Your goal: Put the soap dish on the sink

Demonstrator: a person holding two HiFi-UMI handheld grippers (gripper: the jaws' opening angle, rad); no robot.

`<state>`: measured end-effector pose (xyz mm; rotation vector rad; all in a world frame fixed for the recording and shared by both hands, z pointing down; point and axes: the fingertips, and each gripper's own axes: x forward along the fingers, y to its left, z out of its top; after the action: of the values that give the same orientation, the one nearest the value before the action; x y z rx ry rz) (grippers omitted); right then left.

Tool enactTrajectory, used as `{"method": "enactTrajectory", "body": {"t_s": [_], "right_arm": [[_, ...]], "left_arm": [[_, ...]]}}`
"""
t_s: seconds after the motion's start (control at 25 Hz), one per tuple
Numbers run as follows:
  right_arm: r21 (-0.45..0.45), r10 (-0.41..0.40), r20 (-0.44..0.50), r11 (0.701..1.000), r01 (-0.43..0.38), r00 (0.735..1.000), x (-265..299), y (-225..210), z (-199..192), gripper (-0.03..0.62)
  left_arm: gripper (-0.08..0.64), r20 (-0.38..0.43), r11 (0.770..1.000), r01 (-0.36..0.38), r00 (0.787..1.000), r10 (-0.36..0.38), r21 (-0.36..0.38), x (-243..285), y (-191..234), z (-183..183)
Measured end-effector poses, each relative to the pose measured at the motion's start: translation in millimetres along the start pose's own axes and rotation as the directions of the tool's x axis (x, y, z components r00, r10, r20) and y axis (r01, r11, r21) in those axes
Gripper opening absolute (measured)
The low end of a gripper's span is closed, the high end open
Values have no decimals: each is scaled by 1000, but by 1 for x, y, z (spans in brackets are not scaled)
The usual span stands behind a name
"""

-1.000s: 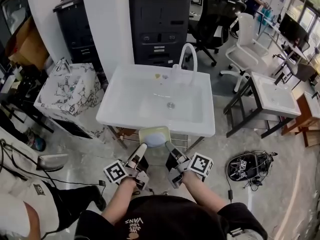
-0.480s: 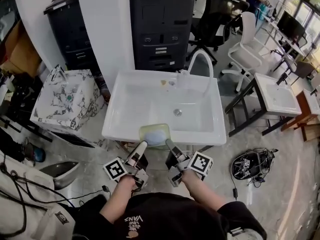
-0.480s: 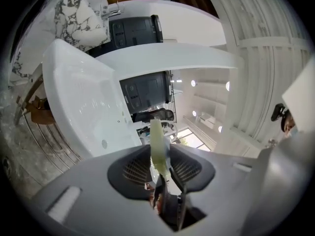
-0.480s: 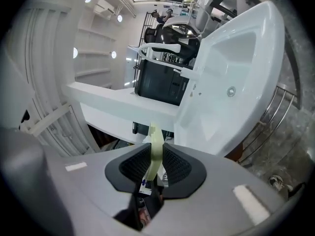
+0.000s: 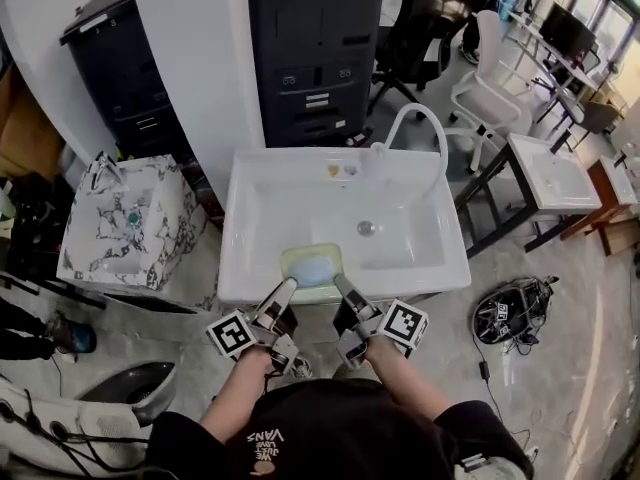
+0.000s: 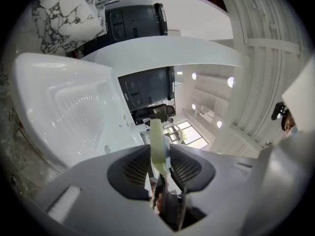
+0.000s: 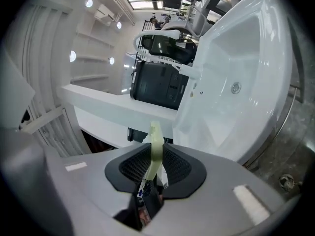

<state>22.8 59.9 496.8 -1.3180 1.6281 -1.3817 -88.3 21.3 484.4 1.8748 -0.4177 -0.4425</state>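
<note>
A pale green soap dish (image 5: pixel 311 265) with a light blue soap in it hangs over the front rim of the white sink (image 5: pixel 250 268). My left gripper (image 5: pixel 288 286) is shut on the dish's near left edge, my right gripper (image 5: pixel 338 282) on its near right edge. In the left gripper view the green rim (image 6: pixel 157 151) stands edge-on between the dark pads. The right gripper view shows the same thin rim (image 7: pixel 156 149) clamped between its pads, with the sink basin (image 7: pixel 246 82) to the right.
A curved white tap (image 5: pixel 425 133) stands at the sink's back rim, and a drain (image 5: pixel 366 228) sits in the basin. Left of the sink is a marbled basin (image 5: pixel 130 223); right is a second white sink on a dark frame (image 5: pixel 545 183). Black cabinets (image 5: pixel 315 58) stand behind.
Both grippers have carried the dish forward: it was short of the sink's front edge, now it is over the front rim. The grip on it is unchanged.
</note>
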Motion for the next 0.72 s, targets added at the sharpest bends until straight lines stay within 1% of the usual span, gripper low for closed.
{"method": "enactTrajectory", "body": {"t_s": [0.08,0.2,0.32,0.4,0.48,0.56,0.64,0.72], "right_arm": [[8,7,12,1000,-7,1000,10,2,-1,71],[10,22,17,1000,-23,1000,21,4,0,71],[16,12,13,1000,-12,1000,32,-1,4,71],[26,30,9,999,-30,1000,44,-1,8,71],[29,36,0,999,-36,999,56,-2,15,71],[28,29,-14,999,-29,999,67,-4,21,71],[32,34,-29,999,-33,999,78,-5,28,71],[28,31,-45,999,-30,998,89,-6,35,71]], "left_arm": [[163,-8,1000,2,1000,-2,-3,2,5,9],[163,-8,1000,-3,1000,2,-29,5,11,16],[163,-14,1000,-3,1000,3,-20,12,19,25],[163,-12,1000,-3,1000,3,-15,20,23,32],[163,-5,1000,-18,1000,18,-16,27,31,40],[163,7,999,-32,999,33,-32,34,37,47],[163,18,998,-35,999,36,-43,42,41,53],[163,24,999,-39,999,40,-38,50,46,61]]}}
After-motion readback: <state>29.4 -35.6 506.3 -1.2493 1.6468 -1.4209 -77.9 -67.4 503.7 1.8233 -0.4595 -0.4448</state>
